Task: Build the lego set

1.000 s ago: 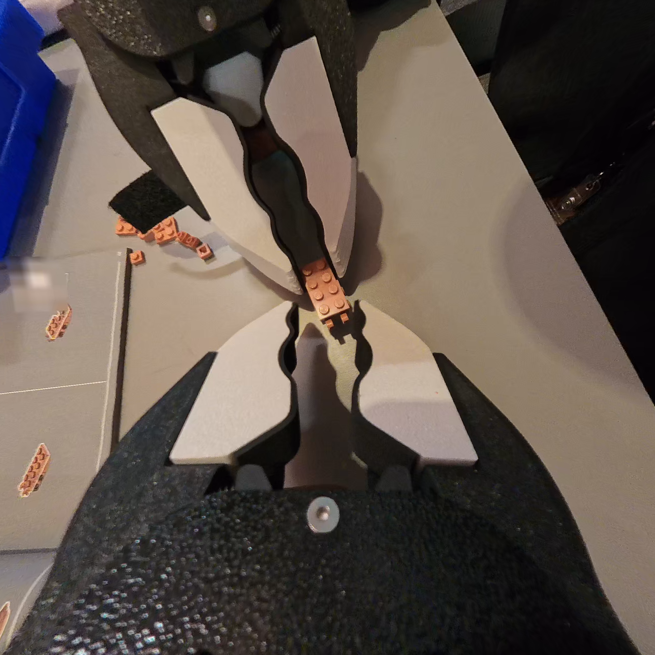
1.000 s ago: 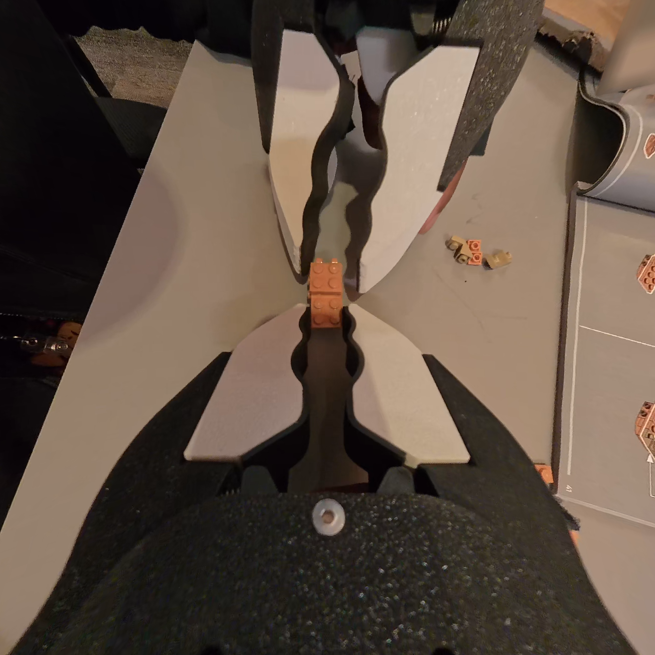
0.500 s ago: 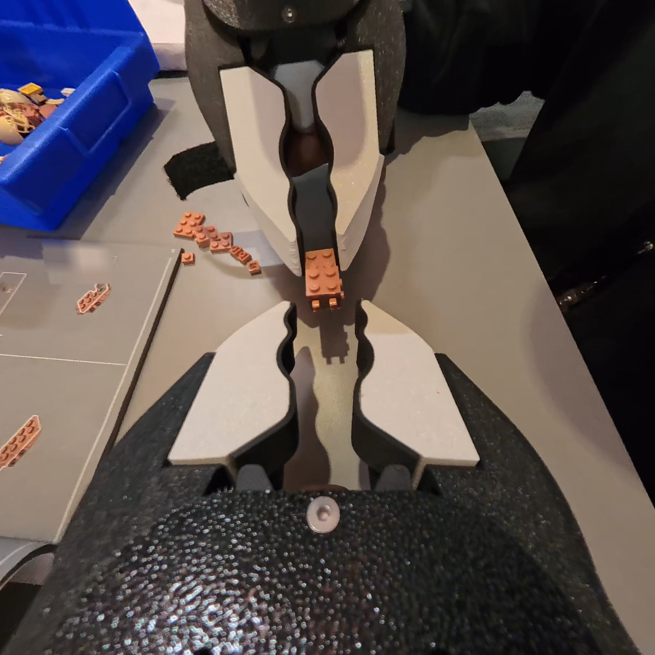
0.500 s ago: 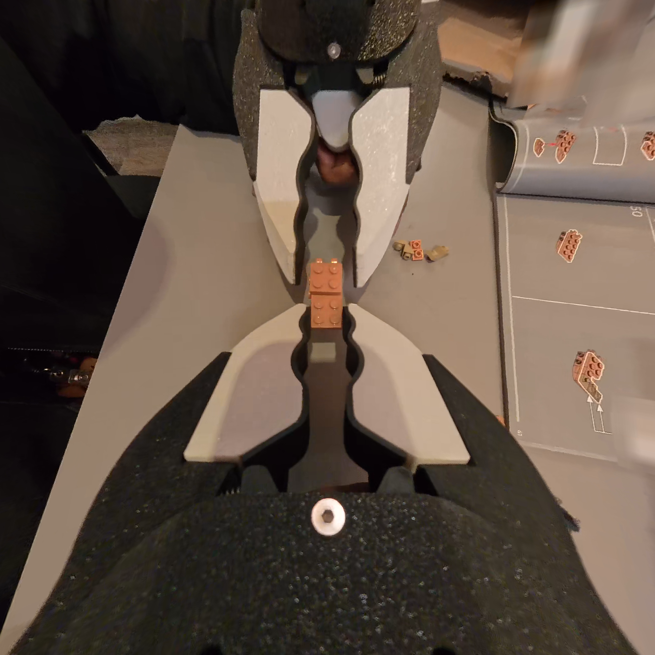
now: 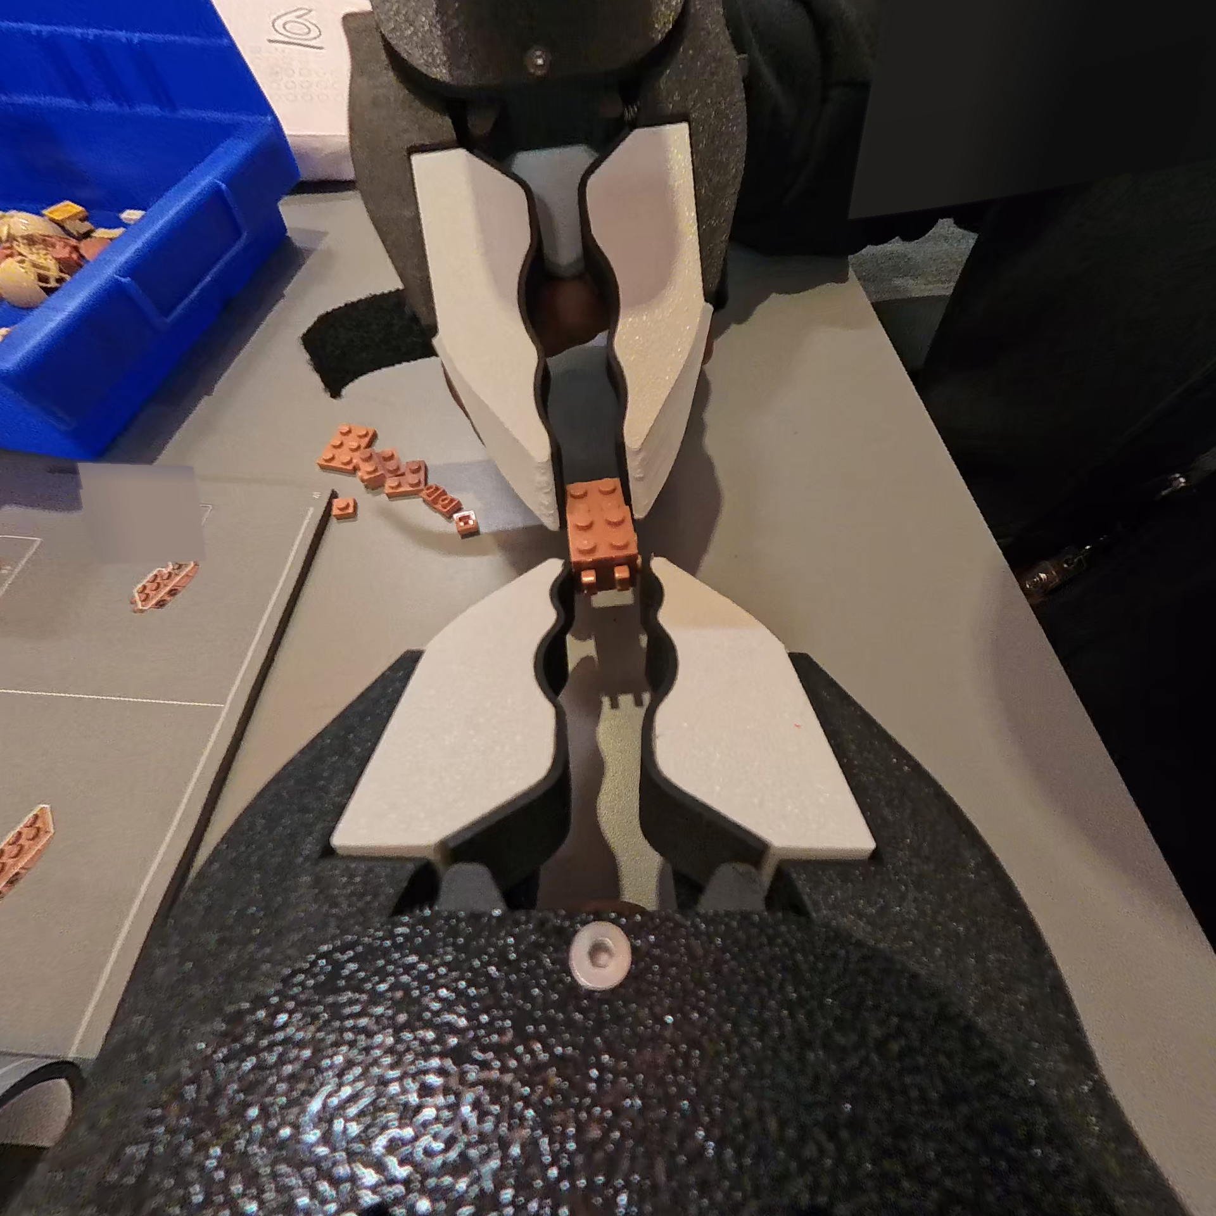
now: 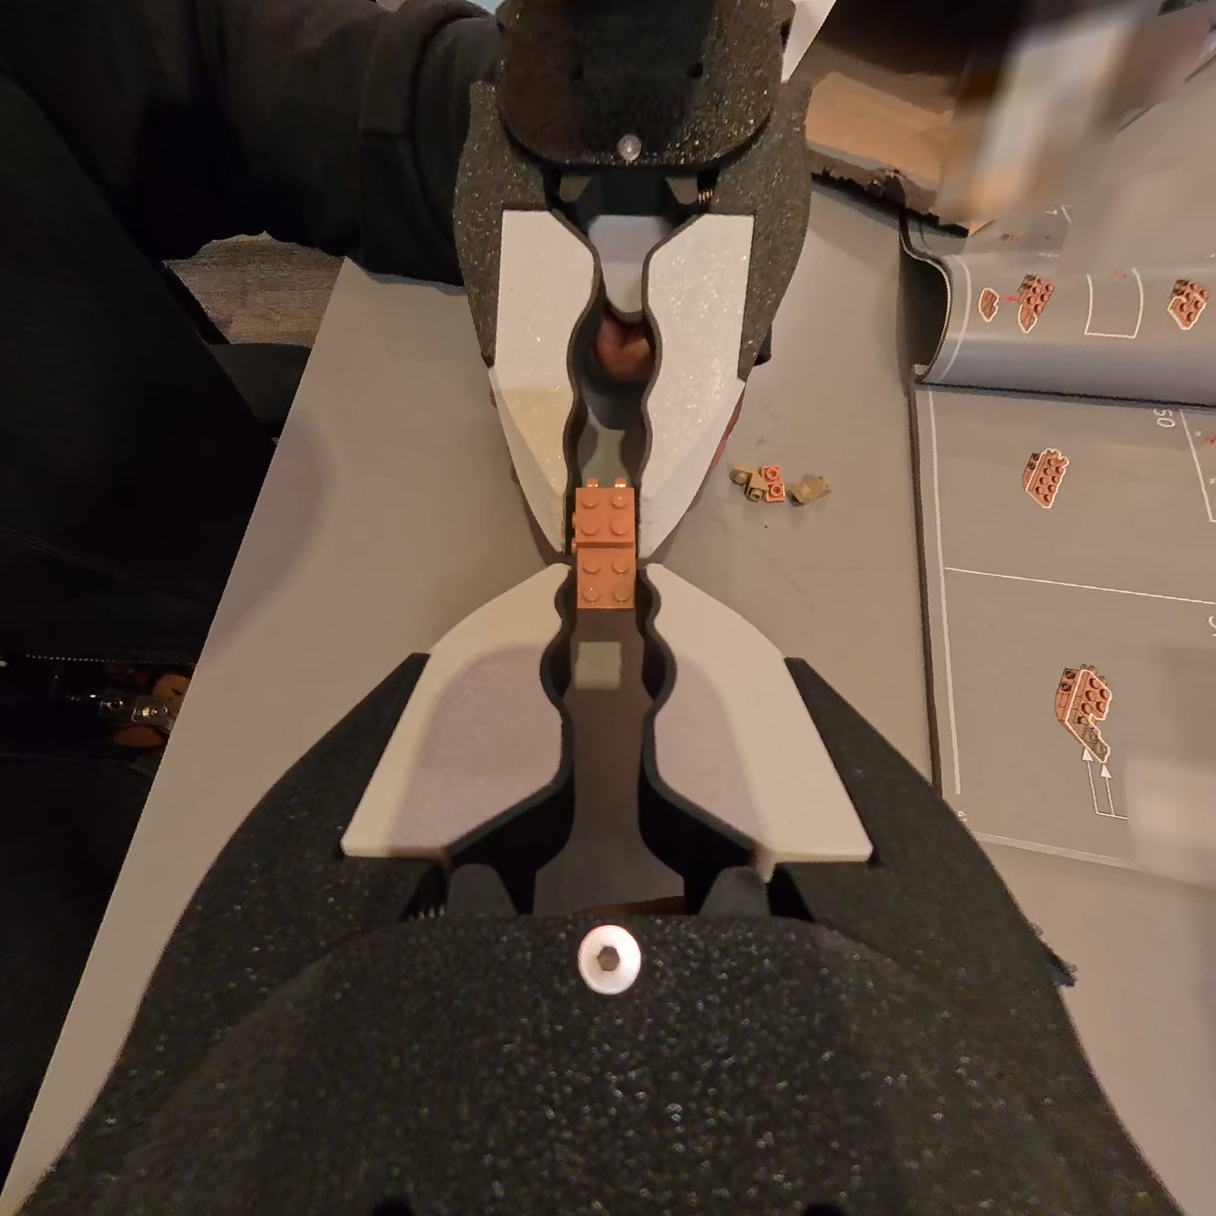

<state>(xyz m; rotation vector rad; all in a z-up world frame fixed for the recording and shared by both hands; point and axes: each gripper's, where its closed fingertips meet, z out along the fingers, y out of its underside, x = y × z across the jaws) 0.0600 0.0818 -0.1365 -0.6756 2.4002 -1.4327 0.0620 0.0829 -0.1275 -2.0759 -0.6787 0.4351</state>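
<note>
A brown brick assembly (image 5: 602, 526), a two-stud-wide plate with a brick on top and two small clips at one end, hangs above the grey table (image 5: 822, 526) between the two grippers, which face each other tip to tip. My right gripper (image 6: 605, 579) is shut on the plate end of the brick assembly (image 6: 605, 585). It shows opposite in the left wrist view (image 5: 592, 506). My left gripper (image 5: 605, 576) is shut on the clip end. In the right wrist view this left gripper (image 6: 604, 526) has its pads against the sides of the upper brick.
A blue bin (image 5: 131, 263) of mixed pieces stands at the far left. Loose brown plates (image 5: 381, 460) lie near it beside an open grey instruction booklet (image 5: 131, 724), also seen in the right wrist view (image 6: 1053, 592). Small tan and brown pieces (image 6: 780, 487) lie nearby. The table edge (image 5: 987, 526) runs close by. Only a small space, under 4 cm, lies between the two pairs of fingers.
My left gripper's jaws have narrowed from well apart onto the clip end of the brick assembly. The right gripper has kept its hold, and both grippers have lined up straight.
</note>
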